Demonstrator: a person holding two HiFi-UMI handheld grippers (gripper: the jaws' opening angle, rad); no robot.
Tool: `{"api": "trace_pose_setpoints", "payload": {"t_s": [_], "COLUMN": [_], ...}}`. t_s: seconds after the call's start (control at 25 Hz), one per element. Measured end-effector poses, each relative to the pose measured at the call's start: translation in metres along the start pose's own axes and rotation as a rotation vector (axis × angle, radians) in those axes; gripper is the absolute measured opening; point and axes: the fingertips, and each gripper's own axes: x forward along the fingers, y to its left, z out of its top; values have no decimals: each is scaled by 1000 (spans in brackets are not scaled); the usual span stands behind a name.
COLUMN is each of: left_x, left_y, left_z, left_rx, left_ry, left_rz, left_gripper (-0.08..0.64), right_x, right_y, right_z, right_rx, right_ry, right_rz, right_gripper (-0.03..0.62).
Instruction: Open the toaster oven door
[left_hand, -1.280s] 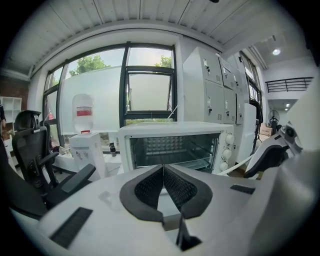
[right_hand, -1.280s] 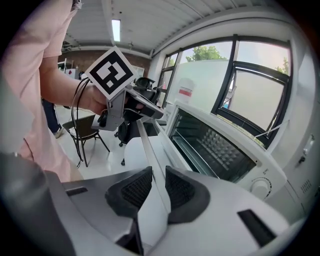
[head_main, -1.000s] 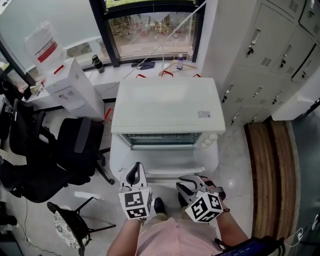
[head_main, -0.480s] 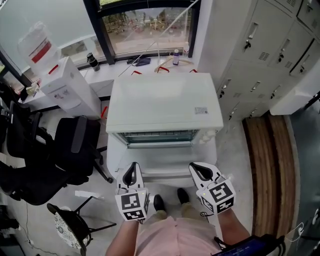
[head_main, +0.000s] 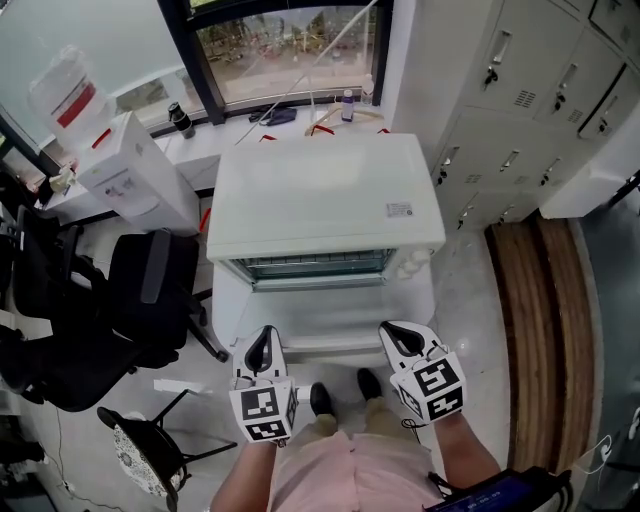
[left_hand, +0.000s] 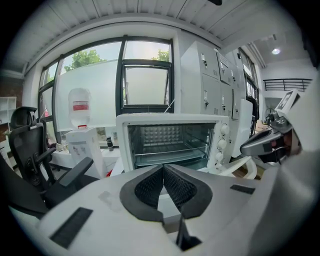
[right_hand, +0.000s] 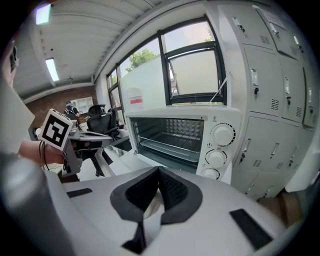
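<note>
The white toaster oven (head_main: 325, 195) stands in front of me in the head view, and its door (head_main: 335, 315) hangs folded down and open. Its wire rack and dark inside show in the left gripper view (left_hand: 170, 140) and the right gripper view (right_hand: 172, 132), with three knobs (right_hand: 222, 135) at its right side. My left gripper (head_main: 262, 347) is held just short of the door's front edge, at its left, shut and empty. My right gripper (head_main: 401, 338) is level with it at the door's right, also shut on nothing.
A water dispenser (head_main: 130, 175) and a black office chair (head_main: 145, 290) stand to the left, with a small stool (head_main: 140, 455) near my feet. Grey lockers (head_main: 520, 100) line the right side. Bottles and cables lie on the window ledge (head_main: 300, 115) behind the oven.
My right gripper has swung out to the right and forward, away from my body, and now sits level with the left one. The left gripper has barely moved.
</note>
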Motion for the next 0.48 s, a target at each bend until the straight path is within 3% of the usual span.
{"api": "trace_pose_setpoints", "payload": {"t_s": [0.48], "left_x": [-7], "left_y": [-3], "left_z": [-30], "left_rx": [26], "left_ry": [35], "left_rz": [-3], "left_gripper": [14], "right_x": [0], "right_y": [9], "right_z": [-30], "right_rx": [15], "right_ry": [14], "right_rz": [5], "right_gripper": [2]}}
